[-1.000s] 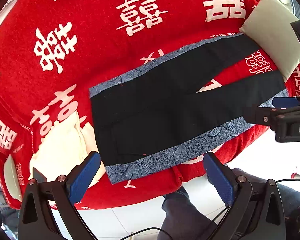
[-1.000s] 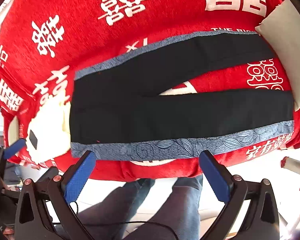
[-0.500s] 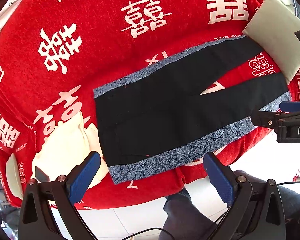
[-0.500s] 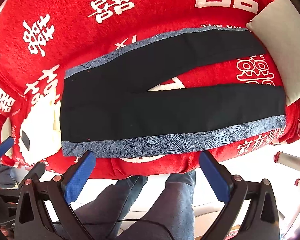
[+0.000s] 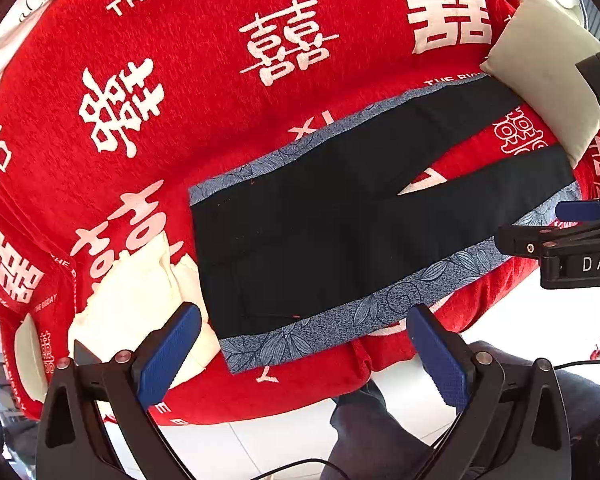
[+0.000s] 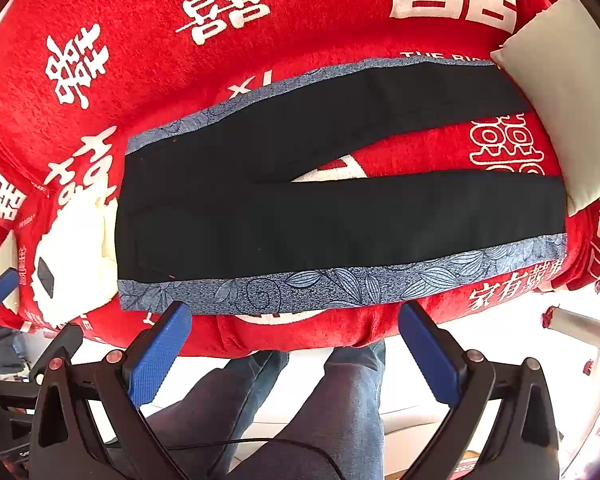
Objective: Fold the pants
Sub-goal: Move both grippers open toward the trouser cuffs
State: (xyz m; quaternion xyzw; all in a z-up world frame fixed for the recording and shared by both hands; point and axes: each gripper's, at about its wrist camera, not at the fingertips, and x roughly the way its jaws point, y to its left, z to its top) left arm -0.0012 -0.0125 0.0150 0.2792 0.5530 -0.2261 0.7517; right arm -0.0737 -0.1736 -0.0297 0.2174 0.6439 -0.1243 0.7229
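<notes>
Currently:
Pants [image 6: 320, 216]: lying flat, unfolded.
Left gripper [image 5: 304, 344]: hovering wide open, empty.
Right gripper [image 6: 296, 340]: same.
Advice: pinching near patterned edge [image 6: 340, 284] at both ends.

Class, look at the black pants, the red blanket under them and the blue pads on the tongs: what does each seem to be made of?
Black pants with blue leaf-print side bands: thin woven cloth, matte, lying flat.
Red blanket with white characters: plush fleece, judging by its fuzzy nap.
Blue pads on the tongs: probably rubber or plastic, ridged texture.
</notes>
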